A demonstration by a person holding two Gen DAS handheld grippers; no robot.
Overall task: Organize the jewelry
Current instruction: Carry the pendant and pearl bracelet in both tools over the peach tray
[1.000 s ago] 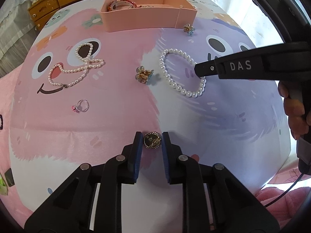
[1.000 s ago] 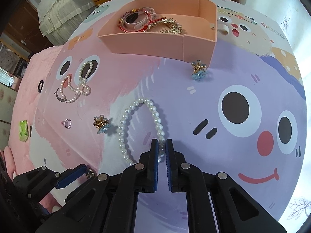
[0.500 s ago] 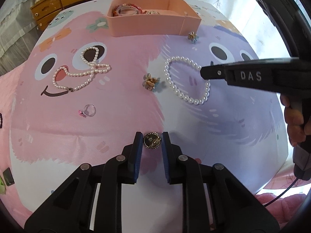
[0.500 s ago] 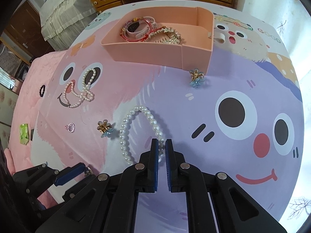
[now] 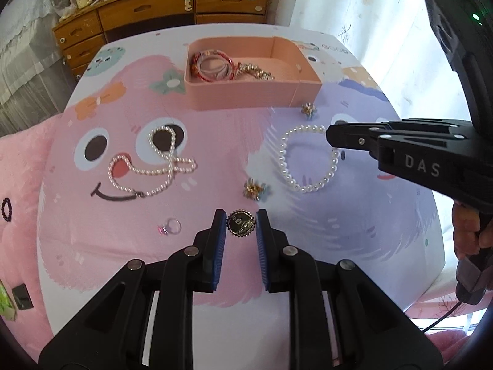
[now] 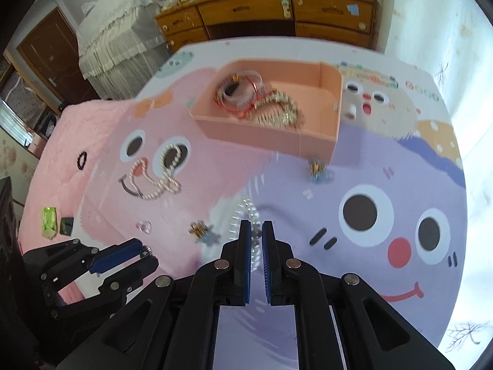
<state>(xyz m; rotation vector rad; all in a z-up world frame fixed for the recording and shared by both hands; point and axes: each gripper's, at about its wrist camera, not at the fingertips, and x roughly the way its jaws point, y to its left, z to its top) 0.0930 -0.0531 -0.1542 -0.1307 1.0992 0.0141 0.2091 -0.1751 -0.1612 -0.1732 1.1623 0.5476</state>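
My left gripper (image 5: pixel 241 222) is shut on a round gold brooch (image 5: pixel 241 224) and holds it above the cartoon mat. My right gripper (image 6: pixel 255 231) is shut on the pearl bracelet (image 6: pixel 254 215), which hangs blurred from its fingers; the bracelet also shows in the left wrist view (image 5: pixel 308 158). The pink box (image 5: pixel 246 92) at the back holds bangles (image 5: pixel 212 66) and a gold comb (image 6: pixel 277 112). A pearl necklace (image 5: pixel 154 166), a ring (image 5: pixel 171 226) and two flower clips (image 5: pixel 255 188) (image 5: pixel 309 110) lie on the mat.
A dark bead bracelet (image 5: pixel 6 209) lies on the pink bedding at the left. A green packet (image 6: pixel 49 222) and a dark tile (image 6: pixel 66 225) lie near the left edge. A wooden dresser (image 5: pixel 160 9) stands behind the bed.
Both grippers have risen and tilted up, so more of the room shows. The right gripper has lifted the pearl bracelet off the mat. The left gripper still holds the brooch.
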